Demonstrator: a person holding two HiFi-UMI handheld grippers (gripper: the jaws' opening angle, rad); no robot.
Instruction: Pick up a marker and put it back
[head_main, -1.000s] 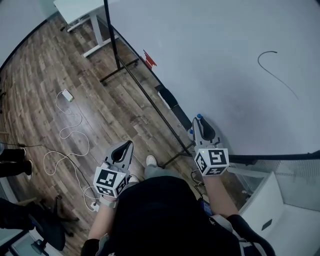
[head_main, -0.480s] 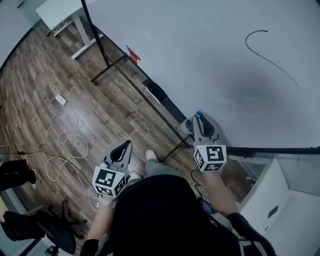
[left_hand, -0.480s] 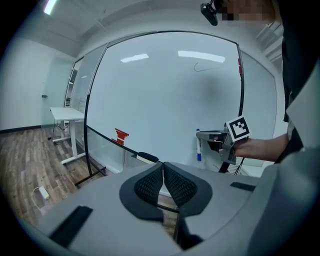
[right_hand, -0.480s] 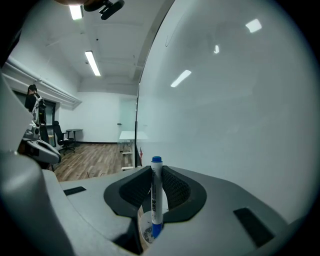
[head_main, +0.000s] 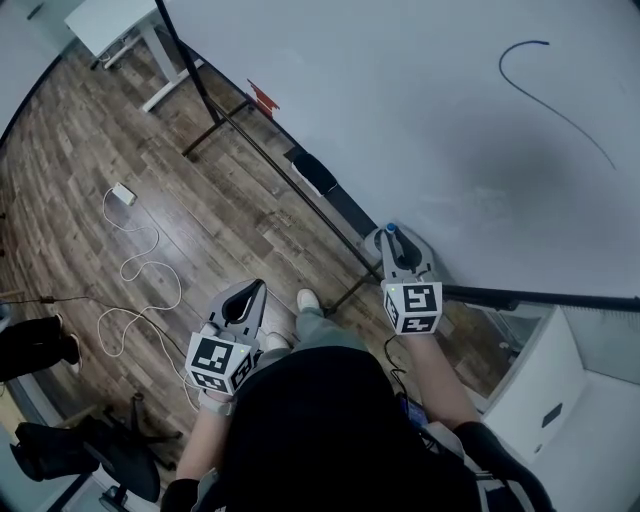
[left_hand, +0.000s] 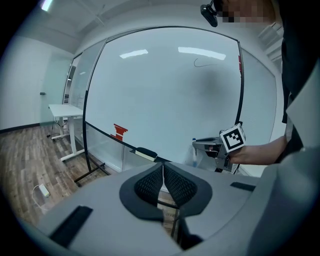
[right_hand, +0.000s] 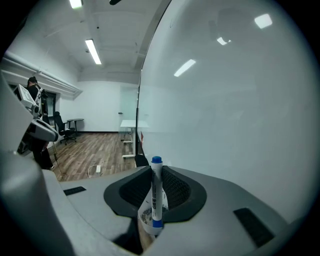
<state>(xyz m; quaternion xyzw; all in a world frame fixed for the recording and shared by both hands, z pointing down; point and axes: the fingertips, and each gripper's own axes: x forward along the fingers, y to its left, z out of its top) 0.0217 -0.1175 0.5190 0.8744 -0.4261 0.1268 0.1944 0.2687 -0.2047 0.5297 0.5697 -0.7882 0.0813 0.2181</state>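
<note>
**Marker in right tongs, lower on the board than a second ago**

- Right gripper (right_hand: 156, 186): jaws clamped on the marker (right_hand: 156, 195), which stands upright between the pads, blue cap uppermost.
- Change: in the head view the right gripper sits further below the drawn black line (head_main: 556, 98) than a second ago, now close to the whiteboard's (head_main: 400, 90) bottom rail. The grip on the marker is unchanged.
- Left gripper (left_hand: 162, 176): jaws closed tip to tip with nothing between them, held over the wood floor (head_main: 90, 150) well apart from the board. Its place in the head view is as before.
- Eraser (head_main: 315, 172): dark block on the bottom rail, to the left of the right gripper.
- Writing: the marker's white barrel carries blue print, too small to read. Each gripper's cube (head_main: 411, 305) shows black-and-white square codes. A red mark (head_main: 262, 100) at the board's lower edge is not legible.
</note>
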